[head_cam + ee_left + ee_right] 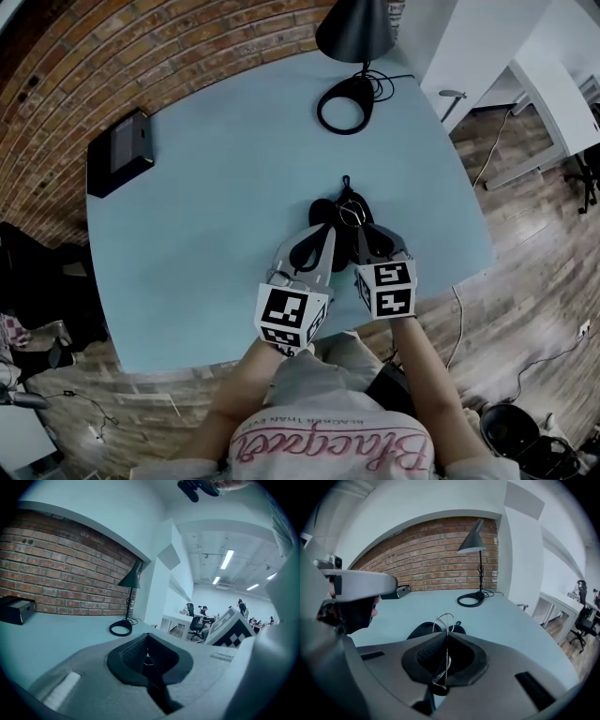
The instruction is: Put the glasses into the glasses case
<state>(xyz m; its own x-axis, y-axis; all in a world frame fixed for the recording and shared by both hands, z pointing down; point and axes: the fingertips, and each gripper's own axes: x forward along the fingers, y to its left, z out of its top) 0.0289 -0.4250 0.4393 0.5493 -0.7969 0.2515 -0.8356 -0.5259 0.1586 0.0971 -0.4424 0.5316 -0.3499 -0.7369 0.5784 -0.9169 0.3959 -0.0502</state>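
On the light blue table lies a black glasses case, seen just past the jaws as a dark shape in the right gripper view. My right gripper is shut on thin wire-framed glasses. One lens ring sticks up above its pads, over the case. My left gripper sits beside it, also shut, with a thin glint of wire pinched between its pads. The case is hidden in the left gripper view.
A black desk lamp with a ring base stands at the table's far edge. A black box sits at the far left by the brick wall. The table's near edge is close behind the grippers.
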